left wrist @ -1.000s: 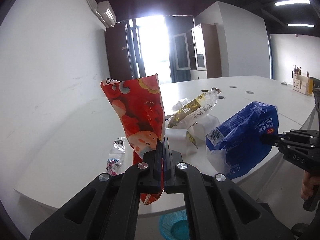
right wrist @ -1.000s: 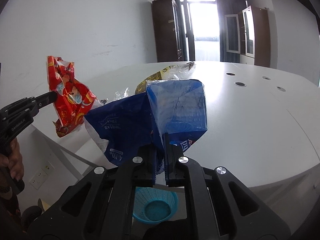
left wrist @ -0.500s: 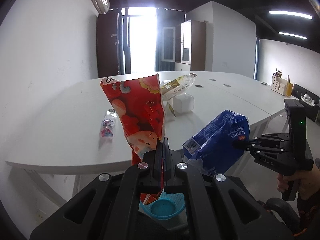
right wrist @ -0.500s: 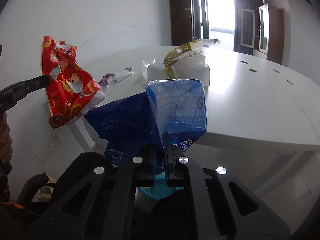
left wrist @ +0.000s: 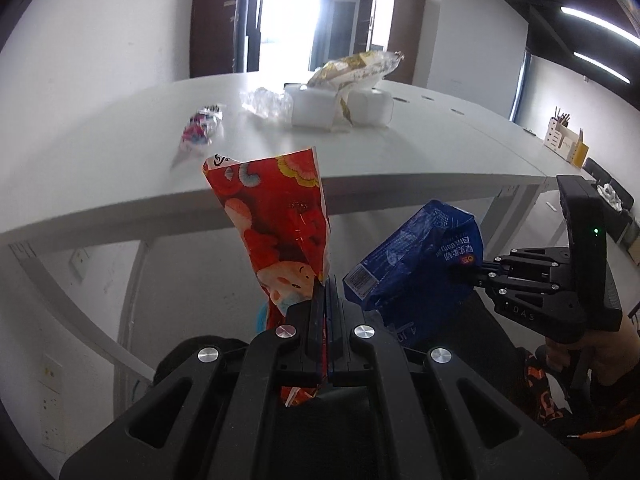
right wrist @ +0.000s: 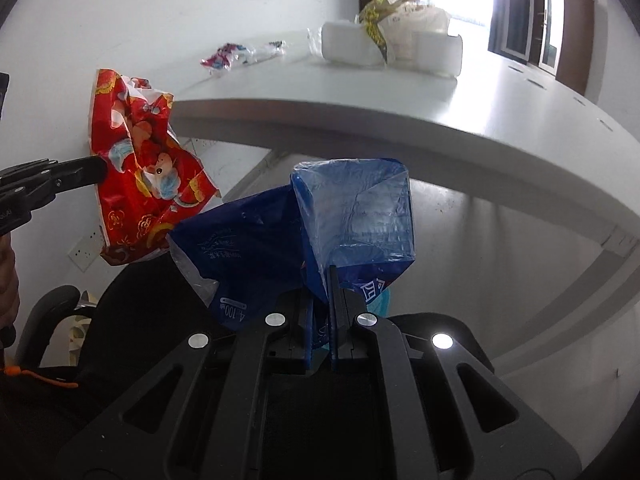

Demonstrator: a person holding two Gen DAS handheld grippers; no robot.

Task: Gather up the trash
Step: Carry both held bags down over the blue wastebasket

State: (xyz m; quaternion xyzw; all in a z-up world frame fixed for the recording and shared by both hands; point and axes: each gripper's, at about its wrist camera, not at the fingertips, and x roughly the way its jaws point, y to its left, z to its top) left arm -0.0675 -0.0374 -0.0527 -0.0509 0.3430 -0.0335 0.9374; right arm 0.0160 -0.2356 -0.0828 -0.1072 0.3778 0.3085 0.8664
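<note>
Below the table (left wrist: 400,152) edge, your two grippers hang side by side. Your right gripper (right wrist: 320,292) is clamped on the blue bag (right wrist: 352,216) (crumpled, partly see-through). Your left gripper (left wrist: 326,292) pinches the red wrapper (left wrist: 280,224). On the tabletop lie a yellow packet (left wrist: 352,70) and a small wrapper (left wrist: 198,134).

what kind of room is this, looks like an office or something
Most likely an office meeting room: a long white table with round cable holes, wooden cabinets by a bright glass door, ceiling strip lights, and a pen holder on the far side.
</note>
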